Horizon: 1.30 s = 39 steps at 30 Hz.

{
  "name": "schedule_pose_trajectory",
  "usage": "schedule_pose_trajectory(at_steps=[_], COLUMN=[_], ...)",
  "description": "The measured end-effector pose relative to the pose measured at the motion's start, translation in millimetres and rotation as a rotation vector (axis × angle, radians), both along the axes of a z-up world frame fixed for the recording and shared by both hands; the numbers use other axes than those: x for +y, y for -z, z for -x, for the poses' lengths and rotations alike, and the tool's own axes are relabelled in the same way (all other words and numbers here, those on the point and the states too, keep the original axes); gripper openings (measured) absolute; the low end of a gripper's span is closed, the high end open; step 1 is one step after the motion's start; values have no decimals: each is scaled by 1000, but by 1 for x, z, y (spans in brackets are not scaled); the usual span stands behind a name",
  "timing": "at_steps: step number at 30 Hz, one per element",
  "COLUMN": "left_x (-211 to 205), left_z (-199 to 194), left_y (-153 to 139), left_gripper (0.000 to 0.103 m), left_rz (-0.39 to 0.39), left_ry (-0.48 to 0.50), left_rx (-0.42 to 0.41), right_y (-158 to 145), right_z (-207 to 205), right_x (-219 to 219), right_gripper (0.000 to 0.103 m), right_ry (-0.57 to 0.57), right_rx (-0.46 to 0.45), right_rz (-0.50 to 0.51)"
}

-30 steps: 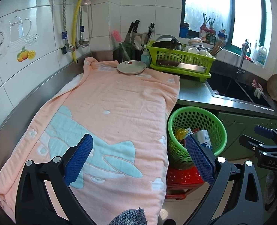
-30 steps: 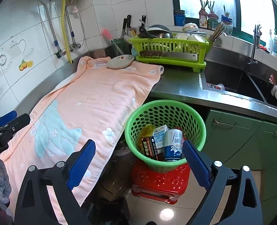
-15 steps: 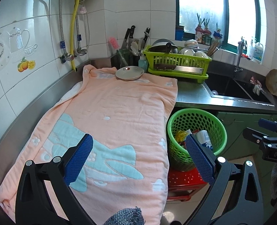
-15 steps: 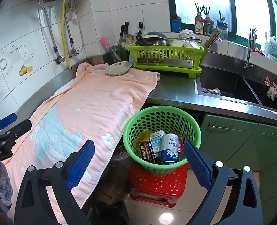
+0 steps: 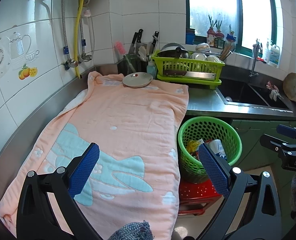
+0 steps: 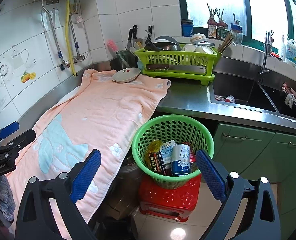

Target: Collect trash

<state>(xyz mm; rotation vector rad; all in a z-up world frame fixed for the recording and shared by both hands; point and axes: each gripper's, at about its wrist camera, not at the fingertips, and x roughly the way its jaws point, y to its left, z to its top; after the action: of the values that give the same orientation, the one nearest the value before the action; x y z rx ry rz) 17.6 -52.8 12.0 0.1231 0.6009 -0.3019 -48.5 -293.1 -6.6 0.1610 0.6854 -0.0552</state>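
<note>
A green perforated basket (image 6: pixel 173 124) stands on a red stool (image 6: pixel 169 197) beside the counter; it shows in the left wrist view too, as the basket (image 5: pixel 209 123). Inside lie a blue-and-white can (image 6: pixel 181 159), a small carton (image 6: pixel 167 150), a dark box (image 6: pixel 158 163) and a yellow wrapper (image 6: pixel 153 147). My right gripper (image 6: pixel 146 177) hangs open above and in front of the basket, nothing between its blue pads. My left gripper (image 5: pixel 149 170) is open over the pink towel (image 5: pixel 119 132), holding nothing. The other gripper appears at each view's edge.
A plate (image 5: pixel 137 79) rests on the towel's far end. Behind it are a green dish rack (image 5: pixel 188 70) with a cleaver, a knife block (image 5: pixel 136 60), and a steel sink (image 6: pixel 248 96) with a cup inside. Green cabinet doors (image 6: pixel 246 150) lie below the counter.
Both grippers have drawn back and risen a little, so the counter and basket look smaller and farther. Both stay open and empty. Nothing on the counter moved.
</note>
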Motion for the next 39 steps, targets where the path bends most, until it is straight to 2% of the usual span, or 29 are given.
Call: schedule_pose_trajectory(at_steps=[31, 39], left_x=[-6, -11], left_z=[3, 4], left_y=[-3, -5], left_gripper=[98, 98], left_rz=[-10, -21], left_ry=[15, 20], left_rx=[-14, -43], right_y=[-3, -2], right_z=[2, 3], right_x=[0, 1], right_gripper=[93, 92], right_ry=[2, -2], right_rx=[-1, -3], right_rz=[0, 1])
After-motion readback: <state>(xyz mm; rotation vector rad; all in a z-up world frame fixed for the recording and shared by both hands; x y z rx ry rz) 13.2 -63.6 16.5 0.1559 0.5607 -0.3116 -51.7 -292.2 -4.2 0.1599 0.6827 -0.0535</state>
